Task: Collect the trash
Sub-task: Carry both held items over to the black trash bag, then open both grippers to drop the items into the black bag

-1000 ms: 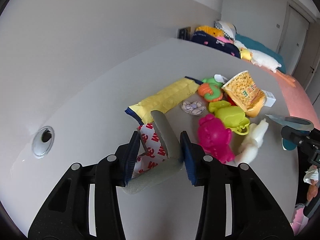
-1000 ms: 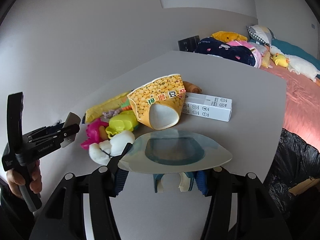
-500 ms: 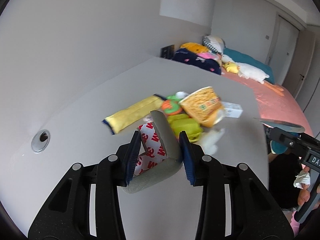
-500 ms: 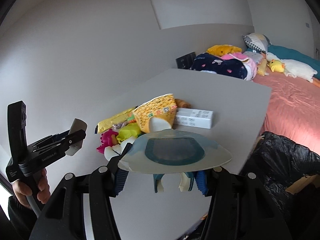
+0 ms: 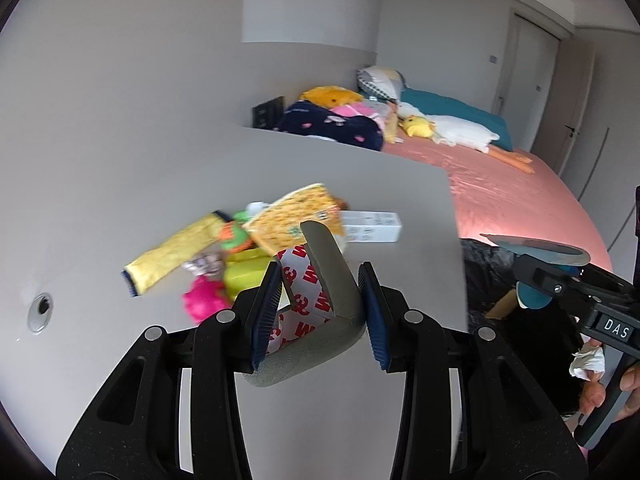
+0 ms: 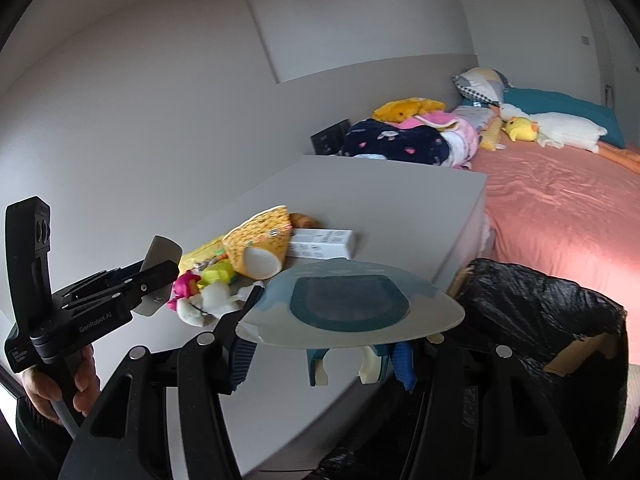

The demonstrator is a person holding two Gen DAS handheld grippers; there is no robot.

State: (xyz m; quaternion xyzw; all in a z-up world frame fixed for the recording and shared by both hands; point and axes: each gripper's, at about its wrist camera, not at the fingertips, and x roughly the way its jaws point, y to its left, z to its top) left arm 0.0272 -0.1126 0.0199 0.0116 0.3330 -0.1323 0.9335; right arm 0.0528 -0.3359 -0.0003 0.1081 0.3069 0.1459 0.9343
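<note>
You have lifted both grippers away from the table point(image 6: 400, 216). Your left gripper point(image 5: 318, 312) squeezes the grey foam corner point(image 5: 332, 280). Your right gripper point(image 6: 322, 350) squeezes the blue package point(image 6: 348, 304). The black trash bag point(image 6: 540, 320) now sits open just past the table edge, with free room above it.

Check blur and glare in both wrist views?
Left wrist view: table clutter, such as the yellow corn-print paper cup, is motion-smeared, while the held grey foam corner guard stays sharp. Right wrist view: sharp throughout, with bright glare on the pink bedsheet.
</note>
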